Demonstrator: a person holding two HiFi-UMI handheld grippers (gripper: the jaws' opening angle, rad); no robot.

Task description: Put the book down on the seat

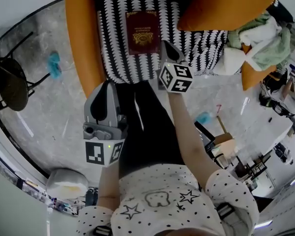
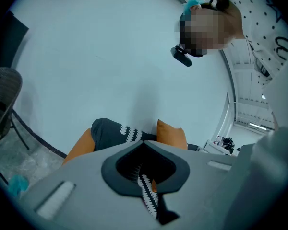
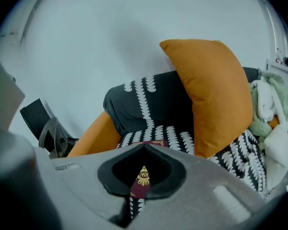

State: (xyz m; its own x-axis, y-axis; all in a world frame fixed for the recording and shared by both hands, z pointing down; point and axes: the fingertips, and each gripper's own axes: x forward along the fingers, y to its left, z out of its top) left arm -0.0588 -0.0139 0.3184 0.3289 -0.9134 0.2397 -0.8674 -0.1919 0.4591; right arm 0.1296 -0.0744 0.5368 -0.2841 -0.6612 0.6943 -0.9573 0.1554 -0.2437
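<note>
The book (image 1: 142, 32), maroon with a gold emblem on its cover, lies flat on the seat (image 1: 118, 48), on the black-and-white patterned cover and towards the far side. It lies apart from both grippers. An orange arm (image 1: 83, 38) borders the seat on the left, and an orange cushion (image 1: 226, 4) leans at the far right corner, just right of the book.

The right gripper (image 1: 166, 45) hangs over the seat just near and right of the book, tilted down towards it. Its jaws are closed together with nothing held. In the right gripper view only a thin slit shows between them, and a strip of the book (image 3: 143, 178) is seen through it on the seat beyond.

The left gripper (image 1: 108, 84) is nearer the person and further left, off the near edge of the seat. Its jaws also meet and hold nothing. In the left gripper view a sliver of the patterned cover shows through the slit.

A heap of pale green and white cloth (image 1: 258, 38) sits to the right of the cushion. A black chair (image 1: 10, 85) stands on the grey floor (image 1: 49, 117) at the far left.
</note>
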